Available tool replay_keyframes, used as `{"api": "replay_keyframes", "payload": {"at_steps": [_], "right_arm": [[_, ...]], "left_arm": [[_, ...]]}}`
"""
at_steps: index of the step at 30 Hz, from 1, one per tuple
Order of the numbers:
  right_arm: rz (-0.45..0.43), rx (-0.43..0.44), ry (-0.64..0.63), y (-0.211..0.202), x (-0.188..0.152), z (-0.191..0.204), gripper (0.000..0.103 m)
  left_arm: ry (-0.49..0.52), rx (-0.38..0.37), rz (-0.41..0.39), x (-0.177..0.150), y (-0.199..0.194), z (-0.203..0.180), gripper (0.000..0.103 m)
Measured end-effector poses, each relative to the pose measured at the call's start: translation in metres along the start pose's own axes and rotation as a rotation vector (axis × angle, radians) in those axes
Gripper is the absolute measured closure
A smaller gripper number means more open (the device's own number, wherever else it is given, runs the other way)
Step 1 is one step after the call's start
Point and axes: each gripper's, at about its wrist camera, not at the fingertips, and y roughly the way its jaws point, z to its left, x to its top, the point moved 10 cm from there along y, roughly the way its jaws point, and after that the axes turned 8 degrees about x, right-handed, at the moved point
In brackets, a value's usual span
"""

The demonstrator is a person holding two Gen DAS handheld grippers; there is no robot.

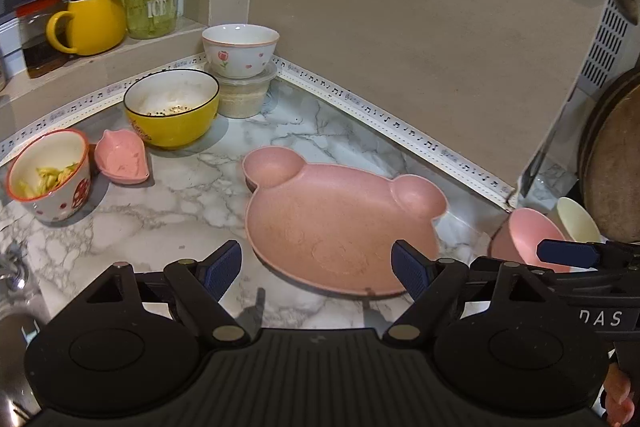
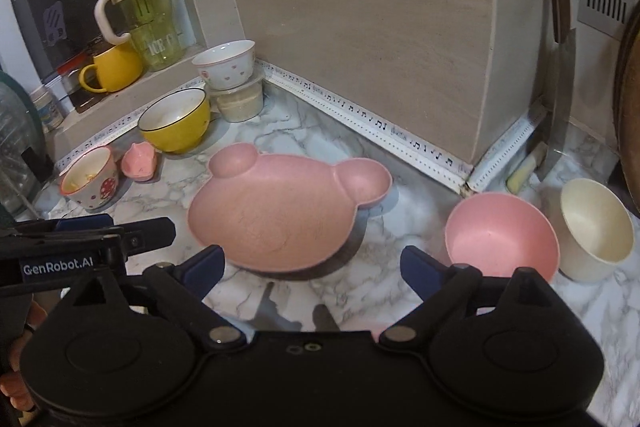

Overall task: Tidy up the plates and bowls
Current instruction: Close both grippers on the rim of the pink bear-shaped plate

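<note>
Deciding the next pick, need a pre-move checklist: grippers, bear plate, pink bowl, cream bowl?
1. Left hand-held gripper empty, open: ok.
2. Right hand-held gripper empty, open: ok.
3. Bear plate flat on counter, nothing on it: ok.
4. Pink bowl empty: ok.
5. Cream bowl empty: ok; whether it touches the pink bowl: cannot tell.
6. Yellow bowl clean: not ok, residue inside.

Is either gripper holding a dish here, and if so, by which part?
Nothing is held. The left gripper and right gripper both stand open and empty above the counter, short of the pink bear plate.
</note>
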Motion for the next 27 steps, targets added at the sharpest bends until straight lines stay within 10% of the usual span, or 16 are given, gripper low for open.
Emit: {"api": "replay_keyframes", "payload": {"at_steps": [21, 27], "right_arm": [[0.19, -0.06, 0.113, 0.107, 0.006, -0.054, 0.037], [0.207, -0.069, 0.119, 0.115, 0.007, -0.058, 0.054]], "left_arm": [[0.021, 0.112, 0.182, 0.015, 0.129, 0.019, 0.022], [-0.007, 0.118, 0.223, 0.014, 0.142, 0.025, 0.044]]}}
